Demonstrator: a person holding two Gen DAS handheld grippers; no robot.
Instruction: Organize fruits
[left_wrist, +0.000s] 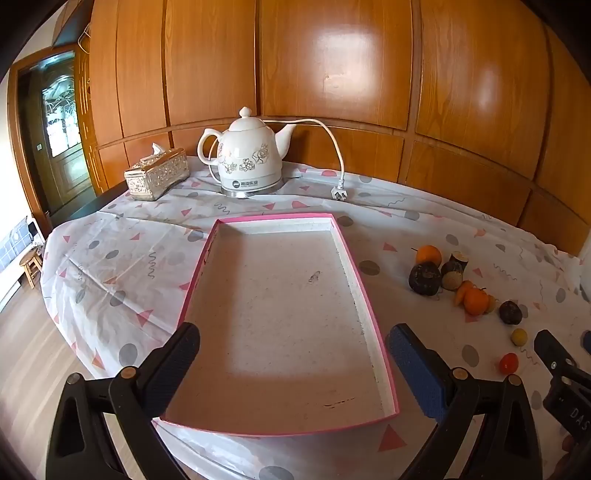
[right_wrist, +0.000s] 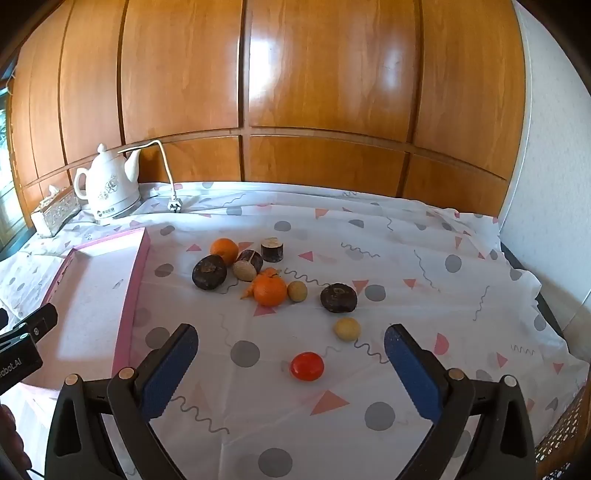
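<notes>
We are holding both grippers spread wide and empty, the left gripper (left_wrist: 293, 363) over the bare pink tray (left_wrist: 373, 317), the right gripper (right_wrist: 291, 363) above a red tomato (right_wrist: 307, 366); farther off, oranges (right_wrist: 270, 290) and dark fruits (right_wrist: 338, 297) are lying loose on the cloth; sorting is not yet beginning, we judge.

Left gripper (left_wrist: 293, 363): jaws spread wide, nothing between pads, tilted downward. In right wrist view its black finger shows at 9 o'clock edge.

Right gripper (right_wrist: 291, 363): jaws spread wide, nothing gripped, tilted downward likewise. In left wrist view its black finger pokes in at 4 o'clock edge.

Grippers side by side, apart, not touching.
</notes>
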